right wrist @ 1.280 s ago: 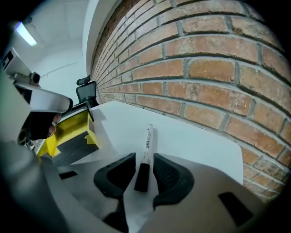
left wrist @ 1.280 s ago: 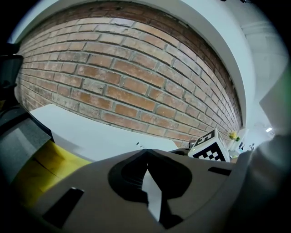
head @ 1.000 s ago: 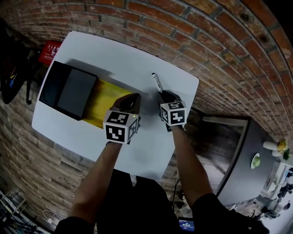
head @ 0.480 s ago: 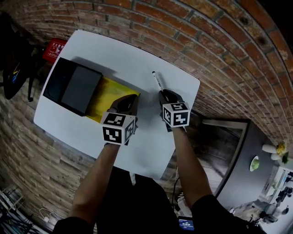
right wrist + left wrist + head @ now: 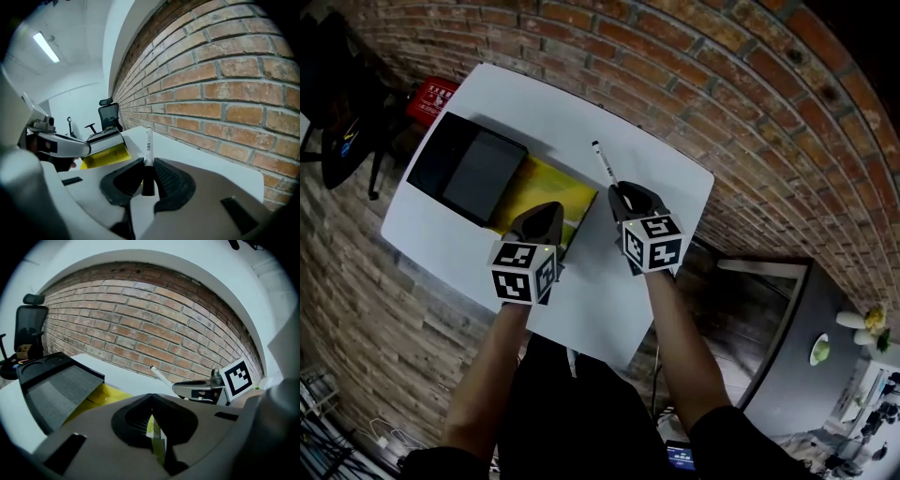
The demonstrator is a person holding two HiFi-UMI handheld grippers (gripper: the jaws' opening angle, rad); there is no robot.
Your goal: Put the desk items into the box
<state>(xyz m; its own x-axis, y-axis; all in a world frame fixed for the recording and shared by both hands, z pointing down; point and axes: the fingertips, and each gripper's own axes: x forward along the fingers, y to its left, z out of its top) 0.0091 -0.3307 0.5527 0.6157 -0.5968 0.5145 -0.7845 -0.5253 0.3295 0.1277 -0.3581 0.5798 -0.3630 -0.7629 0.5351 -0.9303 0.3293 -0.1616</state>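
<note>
At centre of white rectangular table (image 5: 609,281): right gripper (image 5: 623,193), jaws just closed in, clamps black end of white marker pen (image 5: 605,167), print illegible; left gripper (image 5: 547,214) pinches yellow flat folder (image 5: 546,186), right of black rectangular box (image 5: 431,161).

White table (image 5: 581,122); black box (image 5: 436,155) with grey lid (image 5: 483,176); yellow folder (image 5: 551,190); white pen (image 5: 604,165), black cap (image 5: 148,180); reddish-brown brick wall (image 5: 750,84); black-and-white squares on cubes (image 5: 523,272).
</note>
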